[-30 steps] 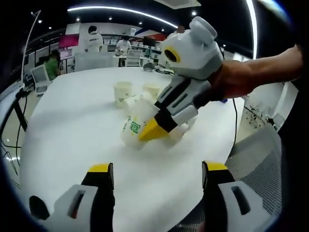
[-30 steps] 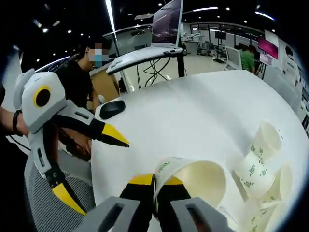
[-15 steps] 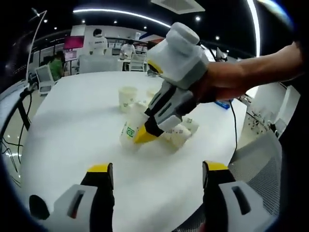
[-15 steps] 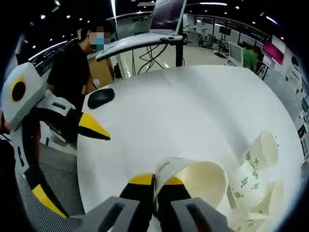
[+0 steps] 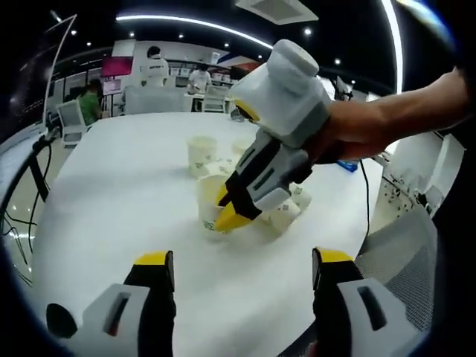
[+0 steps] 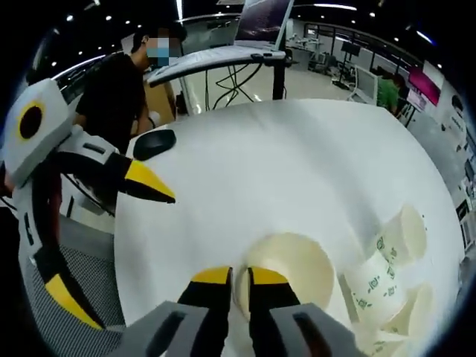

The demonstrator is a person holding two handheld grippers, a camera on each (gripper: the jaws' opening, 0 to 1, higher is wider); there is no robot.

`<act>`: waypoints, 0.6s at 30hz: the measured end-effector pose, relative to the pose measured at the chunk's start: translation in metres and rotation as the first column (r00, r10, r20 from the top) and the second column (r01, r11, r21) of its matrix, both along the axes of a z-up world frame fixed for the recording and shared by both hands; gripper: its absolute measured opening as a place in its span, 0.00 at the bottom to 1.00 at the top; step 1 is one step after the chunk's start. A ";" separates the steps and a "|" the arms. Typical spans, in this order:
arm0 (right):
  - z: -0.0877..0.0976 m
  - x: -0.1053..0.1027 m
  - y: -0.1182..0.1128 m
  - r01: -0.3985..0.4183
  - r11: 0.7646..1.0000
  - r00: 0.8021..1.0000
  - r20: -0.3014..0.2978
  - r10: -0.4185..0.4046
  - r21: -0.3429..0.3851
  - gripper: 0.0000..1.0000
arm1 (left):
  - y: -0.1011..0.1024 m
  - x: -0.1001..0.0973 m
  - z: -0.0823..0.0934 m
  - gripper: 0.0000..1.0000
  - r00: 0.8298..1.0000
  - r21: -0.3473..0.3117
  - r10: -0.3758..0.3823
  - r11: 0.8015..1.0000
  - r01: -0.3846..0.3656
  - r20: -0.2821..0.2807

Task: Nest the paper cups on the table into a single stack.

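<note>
Right gripper [image 6: 239,277] pinches rim of paper cup [image 6: 291,269], cup upright on white table [image 5: 111,193]. Other cups [image 6: 387,279] lie just right of it. Left gripper [image 5: 242,269] jaws spread wide, holding nothing.

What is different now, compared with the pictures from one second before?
The right gripper has turned its paper cup from lying tilted to standing upright on the table, rim still pinched between its jaws. The left gripper stayed open and empty; the other cups lie as they did.
</note>
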State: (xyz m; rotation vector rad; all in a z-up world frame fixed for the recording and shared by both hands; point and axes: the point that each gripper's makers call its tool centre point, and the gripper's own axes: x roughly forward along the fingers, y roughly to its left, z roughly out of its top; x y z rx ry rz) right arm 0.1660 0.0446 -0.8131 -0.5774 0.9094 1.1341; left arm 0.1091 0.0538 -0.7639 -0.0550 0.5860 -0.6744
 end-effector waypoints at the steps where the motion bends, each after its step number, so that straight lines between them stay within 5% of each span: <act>1: 0.001 -0.001 0.001 -0.003 1.000 1.000 0.005 0.003 0.007 0.07 | 0.001 0.001 0.000 0.74 1.000 -0.001 0.004 1.000 -0.004 0.000; 18: 0.027 0.008 0.000 -0.014 0.996 0.997 0.075 0.007 0.091 0.30 | 0.001 0.010 -0.007 0.75 1.000 -0.006 0.012 1.000 -0.012 -0.005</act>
